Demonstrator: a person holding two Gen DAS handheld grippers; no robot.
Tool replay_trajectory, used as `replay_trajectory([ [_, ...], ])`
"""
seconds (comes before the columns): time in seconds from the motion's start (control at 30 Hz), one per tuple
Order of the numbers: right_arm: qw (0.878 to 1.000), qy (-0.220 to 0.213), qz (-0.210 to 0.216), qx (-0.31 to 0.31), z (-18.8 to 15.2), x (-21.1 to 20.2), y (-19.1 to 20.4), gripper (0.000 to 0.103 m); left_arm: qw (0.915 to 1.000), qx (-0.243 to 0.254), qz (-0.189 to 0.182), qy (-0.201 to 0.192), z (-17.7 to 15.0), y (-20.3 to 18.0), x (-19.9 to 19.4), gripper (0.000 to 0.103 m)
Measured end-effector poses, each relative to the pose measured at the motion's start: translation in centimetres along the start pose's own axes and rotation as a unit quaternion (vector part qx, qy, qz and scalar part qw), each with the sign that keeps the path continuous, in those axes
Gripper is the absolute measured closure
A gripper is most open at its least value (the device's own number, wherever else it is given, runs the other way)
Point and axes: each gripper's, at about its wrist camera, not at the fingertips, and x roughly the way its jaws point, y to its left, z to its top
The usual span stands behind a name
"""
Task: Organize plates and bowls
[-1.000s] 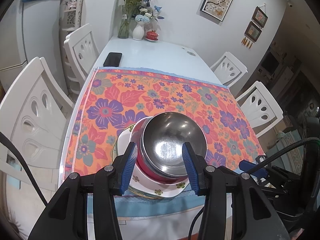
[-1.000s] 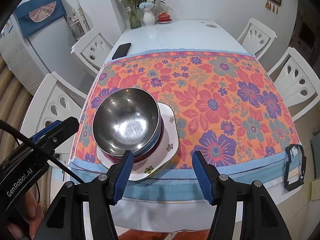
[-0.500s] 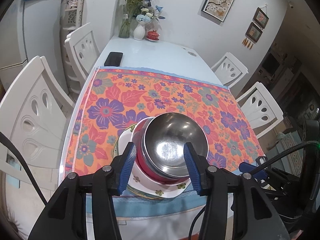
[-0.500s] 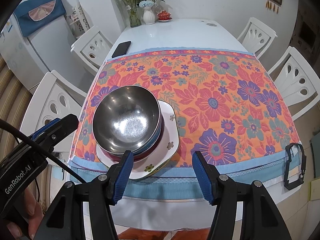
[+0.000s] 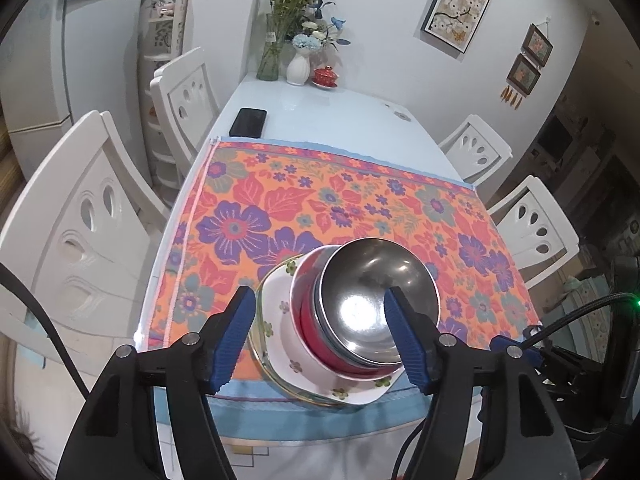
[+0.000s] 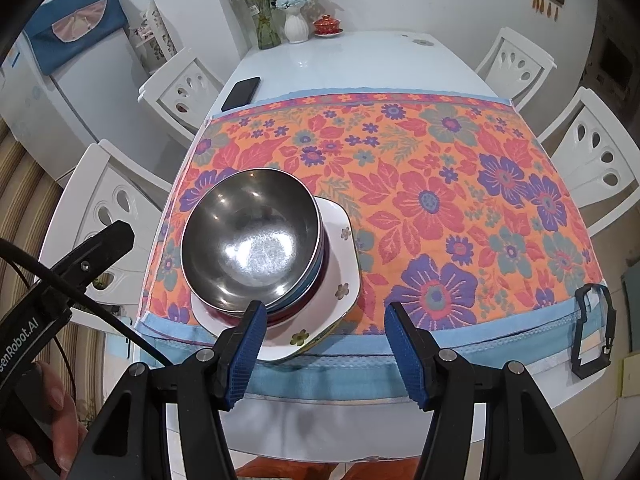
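A steel bowl (image 5: 376, 300) (image 6: 250, 240) tops a stack of bowls, with a red bowl (image 5: 310, 312) beneath it, on a white floral plate (image 5: 276, 332) (image 6: 340, 248) near the front edge of the floral tablecloth (image 5: 320, 208) (image 6: 440, 184). My left gripper (image 5: 320, 344) is open and empty, its fingers either side of the stack and nearer than it. My right gripper (image 6: 324, 352) is open and empty, held over the front table edge just right of the stack.
A black phone (image 5: 249, 122) (image 6: 241, 92) lies on the white table (image 5: 320, 108) behind the cloth. Vases with flowers (image 5: 298, 68) and a red lidded cup (image 5: 326, 77) stand at the far end. White chairs (image 5: 80, 220) (image 6: 592, 152) line both sides.
The left gripper has drifted slightly left and back, so the stack sits more to the right between its fingers. The right gripper has barely moved.
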Motion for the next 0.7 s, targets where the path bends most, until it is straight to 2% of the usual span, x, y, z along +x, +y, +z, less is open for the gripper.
replay_trajectory([
  [0.17, 1.0, -0.003, 0.0, -0.004, 0.26, -0.06, 0.19, 0.044, 0.9999, 0.002, 0.014, 0.005, 0.23, 0.17, 0.28, 0.038],
  [0.5, 1.0, -0.002, -0.001, -0.002, 0.32, -0.06, 0.13, 0.044, 0.9998, 0.003, 0.014, 0.012, 0.31, 0.01, 0.57, 0.038],
  [0.7, 1.0, -0.002, -0.001, -0.002, 0.31, -0.06, 0.14, 0.044, 0.9979, 0.019, 0.062, 0.002, 0.1, -0.13, 0.75, 0.038],
])
